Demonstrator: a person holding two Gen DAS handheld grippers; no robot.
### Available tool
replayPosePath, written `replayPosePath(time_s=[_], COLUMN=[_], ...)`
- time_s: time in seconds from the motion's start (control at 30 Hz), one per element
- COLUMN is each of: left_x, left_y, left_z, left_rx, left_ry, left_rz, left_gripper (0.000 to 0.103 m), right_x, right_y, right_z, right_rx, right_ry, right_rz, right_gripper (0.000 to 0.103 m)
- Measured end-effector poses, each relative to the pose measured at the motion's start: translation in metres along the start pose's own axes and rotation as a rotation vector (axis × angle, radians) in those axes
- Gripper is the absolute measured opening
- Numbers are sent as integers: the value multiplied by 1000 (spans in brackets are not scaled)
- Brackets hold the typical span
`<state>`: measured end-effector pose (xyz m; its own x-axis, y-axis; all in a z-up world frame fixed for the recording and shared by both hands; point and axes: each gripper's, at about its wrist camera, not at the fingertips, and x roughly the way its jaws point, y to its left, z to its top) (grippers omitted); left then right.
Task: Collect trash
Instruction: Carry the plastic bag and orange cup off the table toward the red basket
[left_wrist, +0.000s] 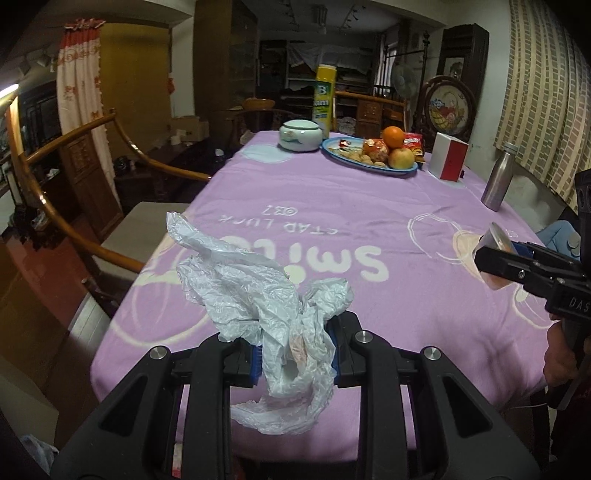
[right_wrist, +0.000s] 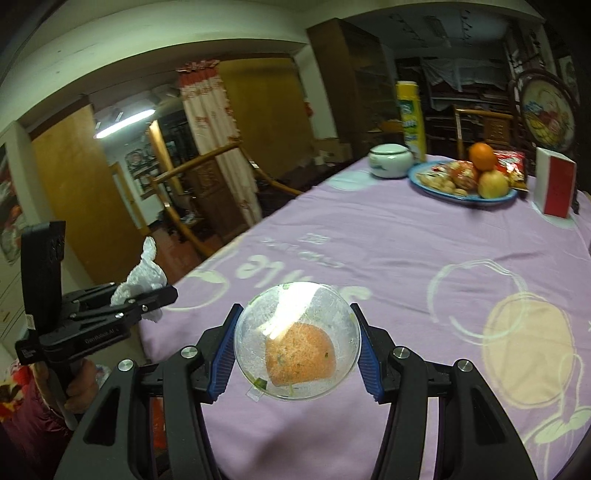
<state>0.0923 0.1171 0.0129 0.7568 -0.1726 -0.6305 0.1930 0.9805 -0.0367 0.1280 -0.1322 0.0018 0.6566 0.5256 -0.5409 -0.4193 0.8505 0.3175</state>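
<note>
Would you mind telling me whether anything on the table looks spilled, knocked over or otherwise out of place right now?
Nothing stands out. The fruit plate, white jar, yellow canister, red-and-white box and steel bottle all stand upright on the purple cloth, with no spill. The trash is already in the grippers, off the table.

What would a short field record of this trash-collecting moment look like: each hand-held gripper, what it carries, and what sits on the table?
left hand-held gripper: shut on crumpled plastic bag
right hand-held gripper: shut on clear round container with orange residue inside
table: purple cloth
far end: fruit plate, white lidded jar, yellow can, red-and-white box
right edge: steel bottle
</note>
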Motion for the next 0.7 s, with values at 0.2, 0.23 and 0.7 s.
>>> replayPosePath(time_s=[0.2,0.23,0.7], left_x=[-39,-42,-17], left_y=[32,38,145], left_z=[-38,-44,-171], left_rx=[-12,-18,-208], left_ry=[10,19,243], left_rz=[74,85,126], left_gripper=[30,30,45], right_x=[0,2,57], right_y=[50,54,167], right_z=[-8,-8,-32], right_rx=[-51,-57,-174], right_ry=[19,25,195], right_rz=[85,97,215], right_gripper=[56,56,56])
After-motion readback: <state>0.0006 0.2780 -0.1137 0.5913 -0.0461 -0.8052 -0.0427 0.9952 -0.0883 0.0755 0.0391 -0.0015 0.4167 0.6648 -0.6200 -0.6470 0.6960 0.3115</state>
